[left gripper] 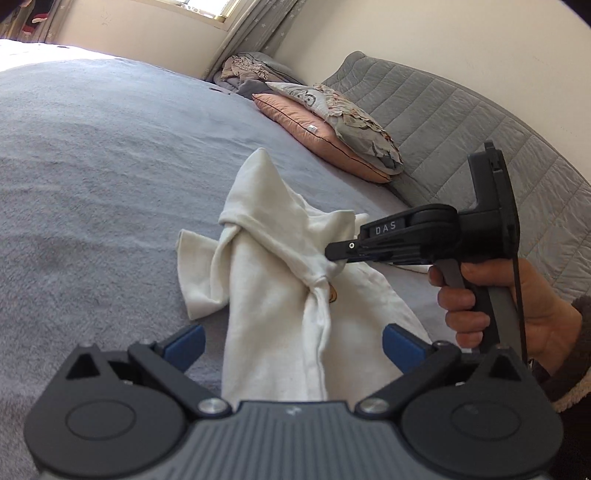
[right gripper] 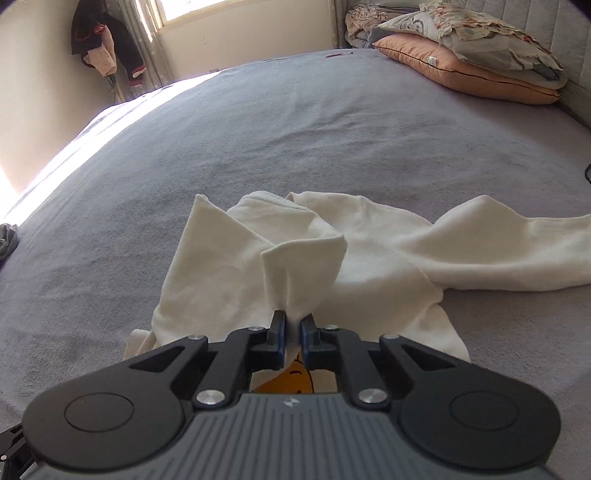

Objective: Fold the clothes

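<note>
Cream-white cotton garment [right gripper: 369, 251] lies crumpled on the bed [right gripper: 258, 129], bunched and twisted, a rolled hem band crossing it and one long section trailing toward 3 o'clock in the right wrist view. An orange printed figure [right gripper: 295, 380] shows on the fabric under the right gripper [right gripper: 292, 334]. Its blue-padded fingers [right gripper: 281, 332] are clenched on a raised flap of the garment, lifting it into a small peak. From the left wrist view the same gripper comes in from 3 o'clock, held by a hand [left gripper: 498, 295] with a dark fuzzy sleeve. Left gripper [left gripper: 293, 341] hovers with its fingers [left gripper: 184, 343] spread wide, released, the cloth running between them without clear contact.

Bed cover is grey-lilac fleece, mostly bare. At 1 o'clock: a peach pillow [right gripper: 461, 70] under a patterned pillow [right gripper: 480, 29], against a quilted grey headboard [left gripper: 461, 122]. Window [right gripper: 229, 14] at 12 o'clock, sunlight on the bed edge, dark clothes hanging [right gripper: 107, 44] at 11 o'clock.
</note>
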